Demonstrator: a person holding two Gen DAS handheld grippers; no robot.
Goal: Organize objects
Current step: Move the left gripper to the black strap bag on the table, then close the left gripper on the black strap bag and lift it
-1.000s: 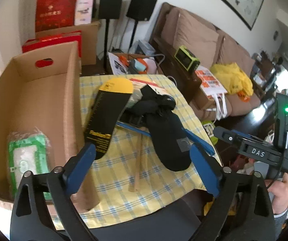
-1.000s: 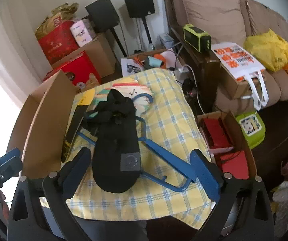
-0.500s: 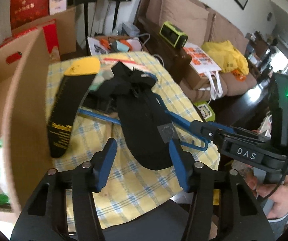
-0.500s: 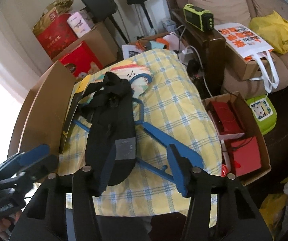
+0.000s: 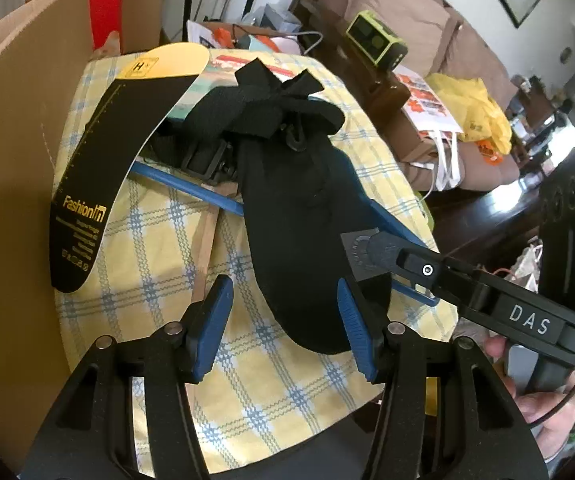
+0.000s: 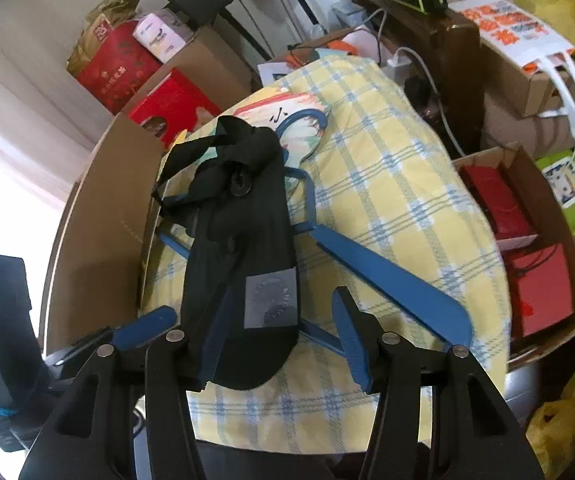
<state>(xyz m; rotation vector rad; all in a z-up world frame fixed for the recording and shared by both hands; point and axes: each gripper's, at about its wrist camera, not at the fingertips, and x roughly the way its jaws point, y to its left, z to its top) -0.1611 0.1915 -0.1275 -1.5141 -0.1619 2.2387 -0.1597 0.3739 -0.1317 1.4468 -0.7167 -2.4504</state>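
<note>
the black pouch (image 5: 299,216) on the blue hanger (image 6: 387,276) looks soft and light; both tongs, left (image 5: 283,324) and right (image 6: 283,340), gape apart around its rounded end.

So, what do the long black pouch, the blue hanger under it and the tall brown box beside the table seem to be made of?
The long black pouch looks like matte woven fabric, perhaps nylon: soft folds, webbing straps, a sewn grey patch. The blue hanger seems to be smooth moulded plastic, with an even colour and a slight sheen. The tall brown box looks like plain cardboard: dull brown, with a raw cut edge.
</note>
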